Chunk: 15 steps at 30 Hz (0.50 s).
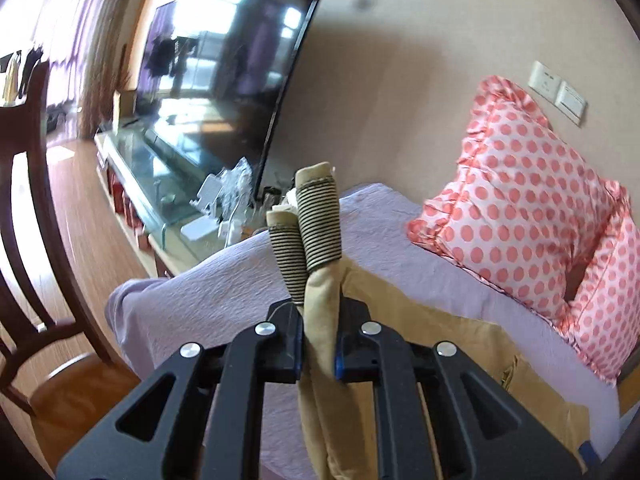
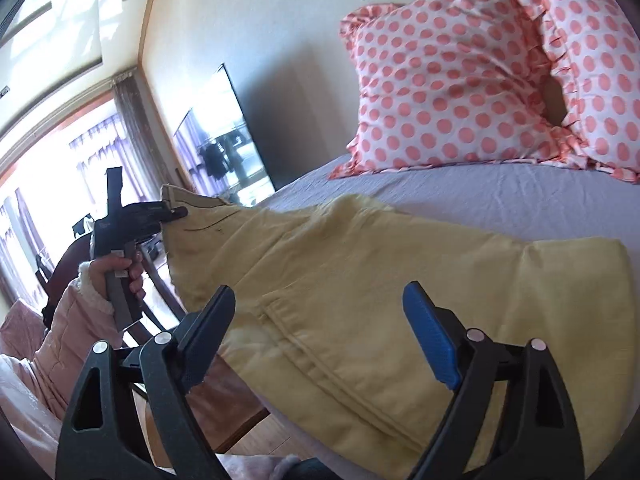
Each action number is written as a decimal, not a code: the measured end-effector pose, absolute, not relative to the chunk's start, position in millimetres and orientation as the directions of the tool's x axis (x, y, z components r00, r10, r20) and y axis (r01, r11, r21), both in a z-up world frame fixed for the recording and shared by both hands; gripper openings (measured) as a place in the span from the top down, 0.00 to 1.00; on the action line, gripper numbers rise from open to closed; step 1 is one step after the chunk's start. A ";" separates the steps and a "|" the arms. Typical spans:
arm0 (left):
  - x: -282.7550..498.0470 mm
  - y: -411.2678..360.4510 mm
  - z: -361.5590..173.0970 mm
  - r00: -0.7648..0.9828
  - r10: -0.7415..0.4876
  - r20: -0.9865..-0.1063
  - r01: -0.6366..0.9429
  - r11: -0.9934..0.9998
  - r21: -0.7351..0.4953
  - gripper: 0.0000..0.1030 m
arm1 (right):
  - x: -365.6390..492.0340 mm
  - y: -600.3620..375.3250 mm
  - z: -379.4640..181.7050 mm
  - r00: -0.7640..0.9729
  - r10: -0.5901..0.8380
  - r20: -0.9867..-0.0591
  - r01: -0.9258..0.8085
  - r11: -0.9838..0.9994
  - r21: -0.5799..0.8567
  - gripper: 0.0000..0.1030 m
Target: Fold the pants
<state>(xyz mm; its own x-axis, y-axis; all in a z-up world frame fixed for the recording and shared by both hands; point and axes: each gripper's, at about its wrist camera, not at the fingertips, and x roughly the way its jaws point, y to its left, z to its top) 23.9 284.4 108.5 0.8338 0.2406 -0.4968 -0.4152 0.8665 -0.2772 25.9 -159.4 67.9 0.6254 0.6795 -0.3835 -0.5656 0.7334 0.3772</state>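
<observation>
Pale yellow pants [image 2: 360,280] lie spread on a lilac bed [image 2: 500,196]. My left gripper [image 1: 319,344] is shut on the pants [image 1: 320,320] near their striped cuffs [image 1: 308,236], which stick up past the fingers. In the right wrist view the left gripper [image 2: 176,212] holds one end of the pants lifted off the bed's left edge. My right gripper [image 2: 320,332] is open and empty, hovering just above the middle of the pants, with a seam below it.
Two pink polka-dot pillows [image 2: 452,80] lean against the wall at the head of the bed. A TV [image 1: 224,80] on a glass stand [image 1: 148,176] is left of the bed. A dark wooden chair [image 1: 36,240] stands on the wood floor at left.
</observation>
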 end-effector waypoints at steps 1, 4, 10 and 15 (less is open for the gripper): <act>27.4 266.3 119.3 0.852 0.216 -0.476 -0.368 0.895 -0.252 0.90 | 27.1 -175.7 71.0 0.664 0.649 -0.371 -0.527 0.758 0.384 0.14; 41.7 200.5 146.3 0.895 0.072 -0.439 -0.179 0.962 -0.207 0.91 | 28.1 -230.8 73.6 0.755 0.560 -0.341 -0.397 0.804 0.442 0.14; 46.6 32.2 150.1 0.834 -0.355 -0.422 0.312 0.935 -0.170 0.90 | 14.8 -323.9 65.2 0.854 0.438 -0.282 -0.190 0.765 0.616 0.14; 39.2 -87.2 79.8 0.611 -0.510 -0.605 0.561 0.819 -0.124 0.90 | 8.2 -366.5 43.9 0.861 0.413 -0.295 -0.077 0.681 0.728 0.12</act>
<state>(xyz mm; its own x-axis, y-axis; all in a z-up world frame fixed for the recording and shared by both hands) 39.2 -87.2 79.8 0.6112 -0.5103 -0.6050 0.5610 0.8185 -0.1237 8.2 -366.5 43.9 0.8613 0.4134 -0.2954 -0.0774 0.6814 0.7278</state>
